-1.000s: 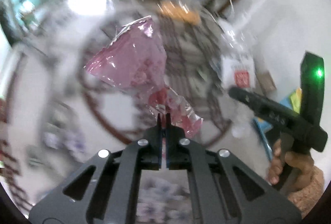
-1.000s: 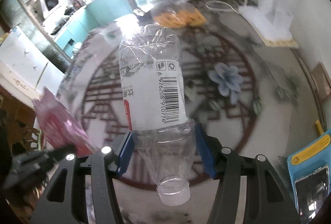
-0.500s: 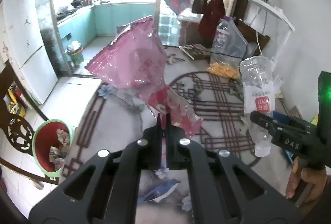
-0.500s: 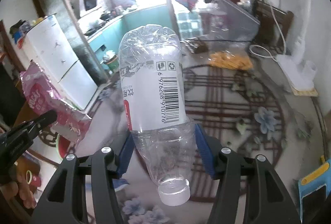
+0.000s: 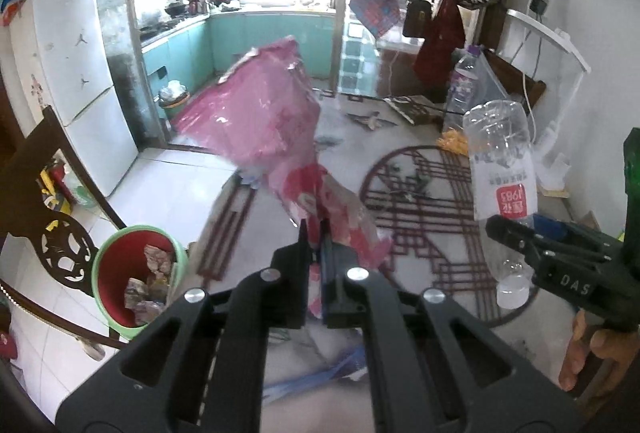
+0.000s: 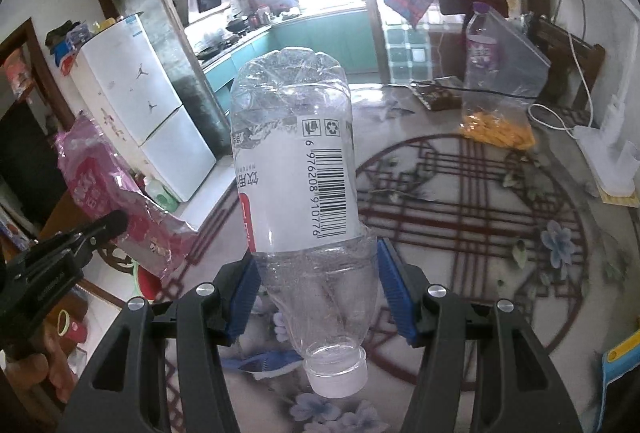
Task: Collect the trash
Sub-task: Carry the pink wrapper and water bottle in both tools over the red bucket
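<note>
A crumpled pink wrapper [image 5: 256, 121] was pinched by its lower end between the nearly closed jaws of the left gripper [image 5: 314, 229], held up above the near left edge of the patterned table [image 5: 432, 193]. To its right, a clear plastic bottle [image 6: 296, 169] hung cap-down, its neck end clamped between the blue pads [image 6: 394, 285] of the right gripper [image 6: 318, 285]. Down on the floor at near left stood a green-rimmed bin [image 5: 102, 277] holding scraps, beside a dark wooden chair [image 5: 52, 233]. A white fridge [image 5: 72, 81] stood further left.
</note>
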`<state>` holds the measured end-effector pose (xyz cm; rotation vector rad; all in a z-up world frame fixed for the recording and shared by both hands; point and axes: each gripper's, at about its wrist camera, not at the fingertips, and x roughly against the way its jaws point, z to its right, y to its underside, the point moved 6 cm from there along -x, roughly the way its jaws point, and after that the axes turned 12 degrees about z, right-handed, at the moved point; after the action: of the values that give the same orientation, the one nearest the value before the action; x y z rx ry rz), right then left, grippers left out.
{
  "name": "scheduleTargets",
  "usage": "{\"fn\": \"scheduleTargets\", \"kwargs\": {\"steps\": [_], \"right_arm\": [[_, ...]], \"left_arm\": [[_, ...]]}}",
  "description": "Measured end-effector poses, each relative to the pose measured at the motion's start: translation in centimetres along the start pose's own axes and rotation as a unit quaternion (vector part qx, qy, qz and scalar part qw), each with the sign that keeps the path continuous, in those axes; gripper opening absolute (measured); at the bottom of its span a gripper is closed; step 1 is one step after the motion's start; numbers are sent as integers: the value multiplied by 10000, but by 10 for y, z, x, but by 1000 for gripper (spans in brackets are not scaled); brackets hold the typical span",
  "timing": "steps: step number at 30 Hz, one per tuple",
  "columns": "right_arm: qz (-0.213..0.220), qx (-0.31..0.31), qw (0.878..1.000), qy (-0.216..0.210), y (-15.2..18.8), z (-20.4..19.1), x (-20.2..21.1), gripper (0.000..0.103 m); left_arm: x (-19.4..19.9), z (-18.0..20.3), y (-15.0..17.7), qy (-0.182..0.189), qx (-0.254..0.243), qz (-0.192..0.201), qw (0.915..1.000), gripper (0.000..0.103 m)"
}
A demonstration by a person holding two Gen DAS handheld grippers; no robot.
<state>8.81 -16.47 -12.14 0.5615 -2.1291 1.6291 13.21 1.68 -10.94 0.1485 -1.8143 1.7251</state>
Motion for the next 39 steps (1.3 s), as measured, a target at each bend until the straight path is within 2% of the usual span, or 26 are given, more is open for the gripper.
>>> {"fn": "scheduleTargets", "kwargs": {"steps": [10, 16, 28, 39], "right_arm": [[-71, 21, 9999, 126, 0, -54, -30, 55], [37, 61, 9997, 238, -8, -101, -51, 55], [-228, 127, 9995, 185, 1, -194, -108, 55], [-308, 394, 9987, -57, -5, -255, -135, 55]], "left_arm": [[-8, -64, -3, 18, 35, 28, 10000, 2], [-17, -127, -13, 29, 68, 34, 10000, 2], [-34, -226, -8, 5, 181, -166, 9997, 2], [-43, -278, -11, -87, 441, -168, 9989, 2]]}}
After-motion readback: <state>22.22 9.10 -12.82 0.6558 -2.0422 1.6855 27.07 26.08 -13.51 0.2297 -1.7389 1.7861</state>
